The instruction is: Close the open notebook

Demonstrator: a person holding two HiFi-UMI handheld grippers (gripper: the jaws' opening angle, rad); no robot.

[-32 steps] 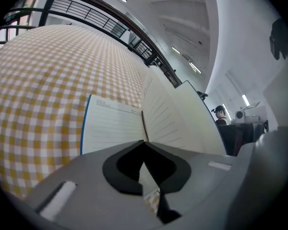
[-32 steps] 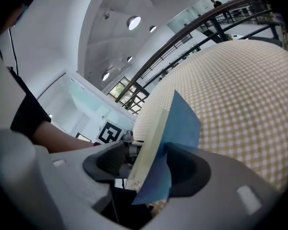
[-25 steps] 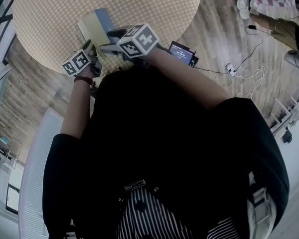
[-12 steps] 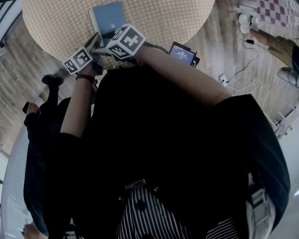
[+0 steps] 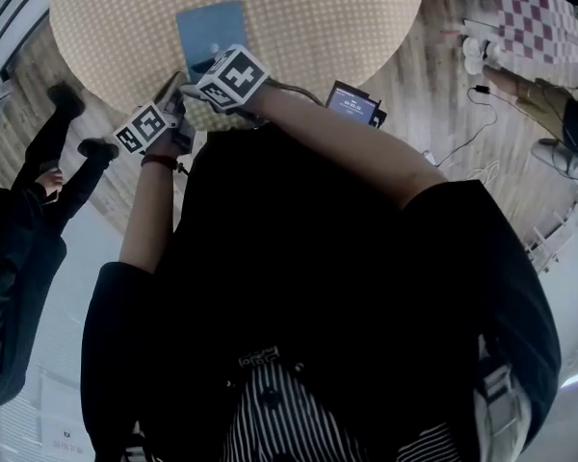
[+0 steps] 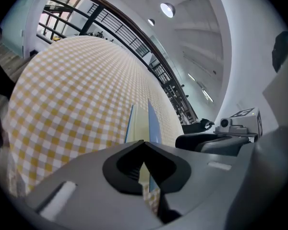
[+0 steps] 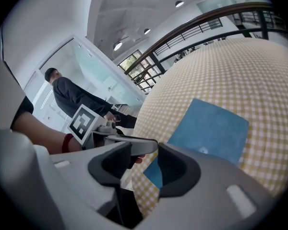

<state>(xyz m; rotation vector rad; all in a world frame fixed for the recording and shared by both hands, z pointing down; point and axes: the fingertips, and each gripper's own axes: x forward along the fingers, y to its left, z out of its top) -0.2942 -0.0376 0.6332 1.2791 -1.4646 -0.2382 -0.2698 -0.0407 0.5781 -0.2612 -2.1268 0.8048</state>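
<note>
The blue notebook [image 5: 212,29] lies closed and flat on the round checkered table [image 5: 318,17], cover up. In the left gripper view the notebook [image 6: 152,123] shows nearly edge-on, with pale page edges. My left gripper [image 5: 173,99] is at the table's near edge, just short of the notebook's near corner. Its jaws [image 6: 144,143] meet at the tips, with nothing seen pinched. My right gripper [image 5: 200,80] hovers beside it over the notebook's near edge. Its jaws [image 7: 144,150] are closing but still apart. Only the notebook's corner [image 7: 153,172] and the left gripper show in the gap beyond.
A person in black [image 5: 19,229] stands on the floor at the left and also appears in the right gripper view [image 7: 72,97]. A small device with a lit screen [image 5: 352,104] sits by the table's near right edge. Cables [image 5: 462,147] trail over the wooden floor.
The notebook went from open, with pale pages showing, to closed with its blue cover up. Both grippers drew back toward the near edge. A person walked into view at the left.
</note>
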